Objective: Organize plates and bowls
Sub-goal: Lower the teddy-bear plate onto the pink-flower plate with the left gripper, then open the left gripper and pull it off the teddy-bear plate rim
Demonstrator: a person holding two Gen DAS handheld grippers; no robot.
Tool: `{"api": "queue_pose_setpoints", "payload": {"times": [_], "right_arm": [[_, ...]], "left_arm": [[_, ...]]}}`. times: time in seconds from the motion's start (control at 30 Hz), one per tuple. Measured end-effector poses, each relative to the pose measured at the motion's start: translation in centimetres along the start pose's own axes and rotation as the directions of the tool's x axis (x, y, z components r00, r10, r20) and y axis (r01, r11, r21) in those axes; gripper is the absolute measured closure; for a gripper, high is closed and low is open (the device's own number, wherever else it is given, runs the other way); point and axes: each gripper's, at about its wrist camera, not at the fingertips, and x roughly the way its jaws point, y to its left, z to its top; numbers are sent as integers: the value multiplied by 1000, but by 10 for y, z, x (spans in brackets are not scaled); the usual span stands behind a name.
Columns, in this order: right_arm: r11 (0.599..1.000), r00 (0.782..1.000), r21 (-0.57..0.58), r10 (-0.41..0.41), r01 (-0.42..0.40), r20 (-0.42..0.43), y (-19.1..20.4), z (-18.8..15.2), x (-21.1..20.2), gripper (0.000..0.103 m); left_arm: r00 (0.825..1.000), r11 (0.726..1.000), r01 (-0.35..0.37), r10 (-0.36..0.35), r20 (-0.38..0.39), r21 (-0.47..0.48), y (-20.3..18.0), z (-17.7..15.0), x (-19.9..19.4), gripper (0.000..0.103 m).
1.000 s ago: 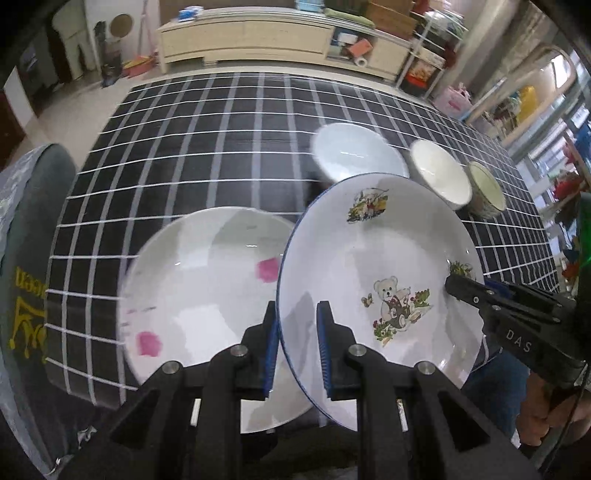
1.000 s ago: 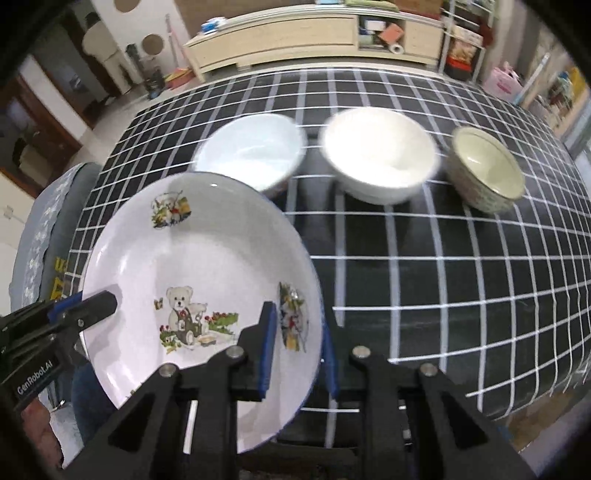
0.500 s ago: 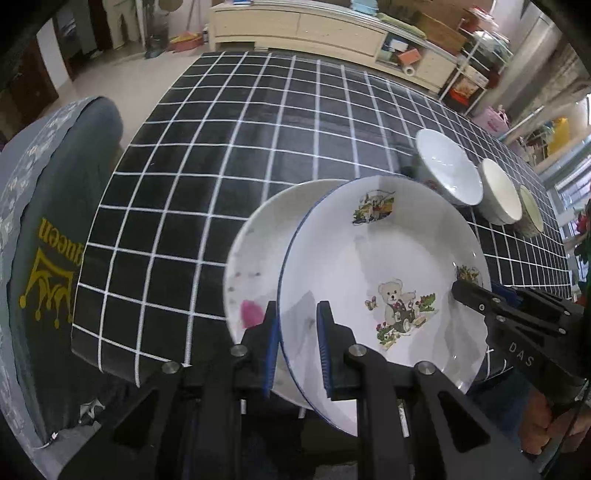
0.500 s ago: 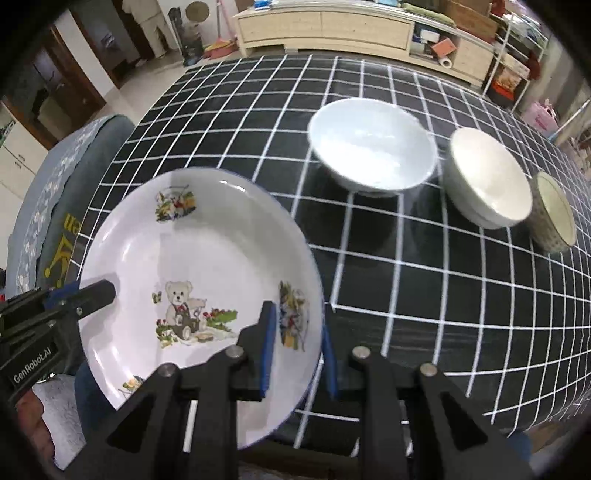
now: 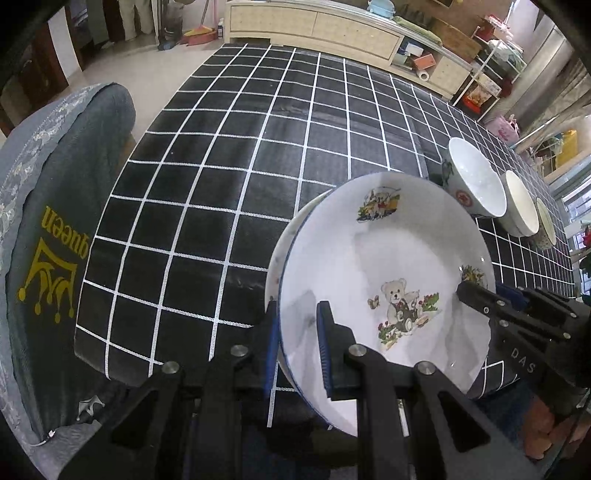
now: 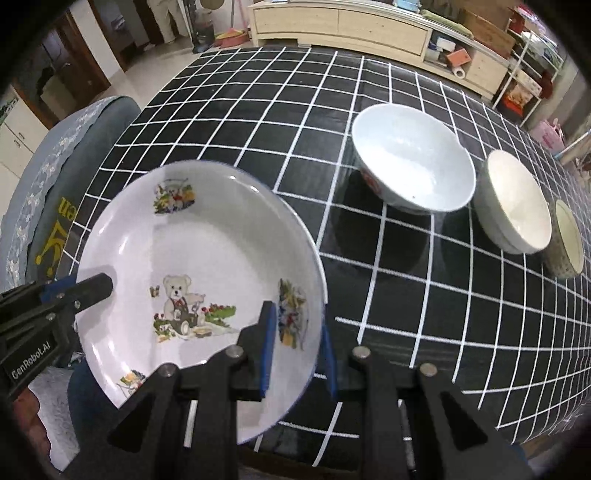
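Both grippers hold one white bear-print plate (image 5: 384,266) by its rim, above the near edge of the checked table. My left gripper (image 5: 295,343) is shut on its left rim; my right gripper (image 6: 295,339) is shut on its right rim (image 6: 207,258). A second white plate (image 5: 291,232) lies on the table under it, almost fully covered; only its left edge shows. Three bowls stand in a row to the right: a large white one (image 6: 413,173), a cream one (image 6: 517,203) and a small patterned one (image 6: 567,240).
The black tablecloth with white grid (image 5: 258,155) stretches far ahead. A grey-blue chair back with a yellow crown print (image 5: 55,240) stands at the table's left end. A long low cabinet (image 5: 332,26) and shelves stand beyond the table.
The bear plate has moved left, over the plate on the table, which is now almost fully covered. Both grippers stayed shut on its rim.
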Motion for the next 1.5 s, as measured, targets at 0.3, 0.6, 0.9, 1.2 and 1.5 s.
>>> {"api": "queue_pose_setpoints", "payload": {"times": [0.3, 0.6, 0.9, 1.2, 1.5], "right_arm": [[999, 998, -1, -40, 40, -40, -2, -3, 11, 76], [999, 999, -23, -38, 37, -32, -1, -6, 17, 76], [1000, 1000, -11, -9, 9, -26, -6, -10, 16, 75], [996, 995, -2, -92, 92, 32, -19, -20, -13, 62], [998, 993, 47, -39, 34, 108, -38, -30, -57, 58]], "left_arm": [[1000, 1000, -11, 11, -12, 17, -6, -2, 8, 87], [1000, 999, -20, 20, -10, 40, -6, -1, 8, 87], [1000, 999, 0, 1, -12, 45, -4, -7, 1, 79], [999, 998, -37, 36, 31, 50, -4, -10, -17, 72], [998, 993, 11, -18, 56, 115, -42, -12, -42, 69]]}}
